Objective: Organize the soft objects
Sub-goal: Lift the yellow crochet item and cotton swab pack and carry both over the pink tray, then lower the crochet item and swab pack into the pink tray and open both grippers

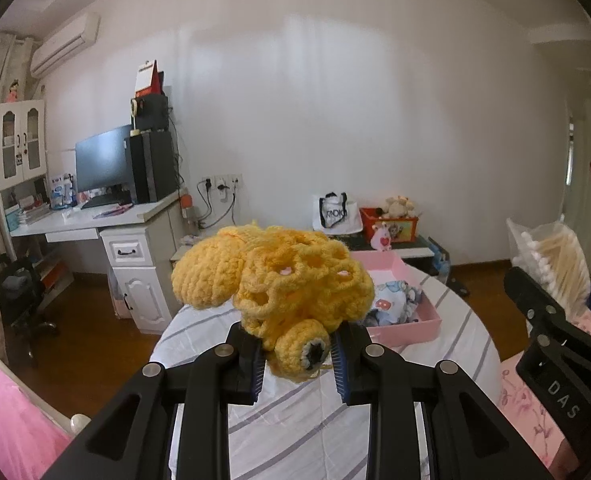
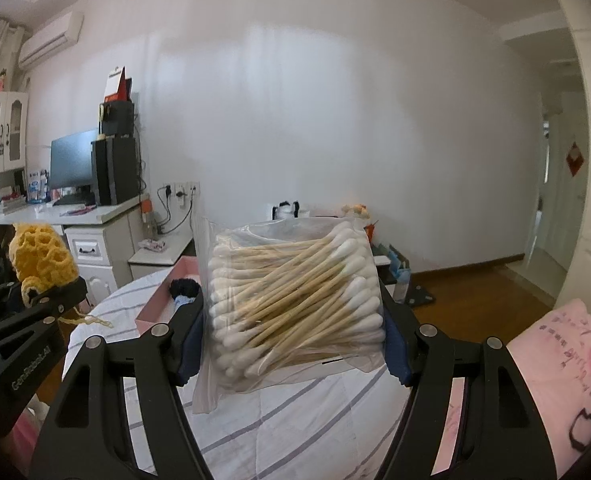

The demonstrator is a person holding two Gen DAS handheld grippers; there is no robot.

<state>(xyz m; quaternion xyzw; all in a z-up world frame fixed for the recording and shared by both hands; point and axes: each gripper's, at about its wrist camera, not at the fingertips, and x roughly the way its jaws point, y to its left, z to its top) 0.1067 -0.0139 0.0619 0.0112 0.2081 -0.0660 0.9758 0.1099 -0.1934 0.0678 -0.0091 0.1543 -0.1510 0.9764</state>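
My left gripper point(image 1: 298, 354) is shut on a yellow crocheted toy point(image 1: 279, 280) and holds it up above the striped bedding point(image 1: 295, 420). The toy also shows in the right wrist view point(image 2: 41, 256). My right gripper point(image 2: 291, 332) is shut on a clear bag of cotton swabs point(image 2: 291, 300), held in the air; the bag also shows at the right edge of the left wrist view point(image 1: 555, 264). A pink tray point(image 1: 415, 324) lies on the bedding beyond both, with a patterned cloth point(image 1: 395, 304) in it. In the right wrist view the tray point(image 2: 155, 312) holds a dark knitted item point(image 2: 183, 290).
A white desk point(image 1: 107, 220) with a monitor point(image 1: 103, 168) and computer tower stands at the left. A low stand at the far wall carries a bag point(image 1: 335, 212) and a red box with plush toys point(image 1: 391, 222). Pink bedding point(image 2: 555, 368) lies right. A doorway point(image 2: 555, 208) opens far right.
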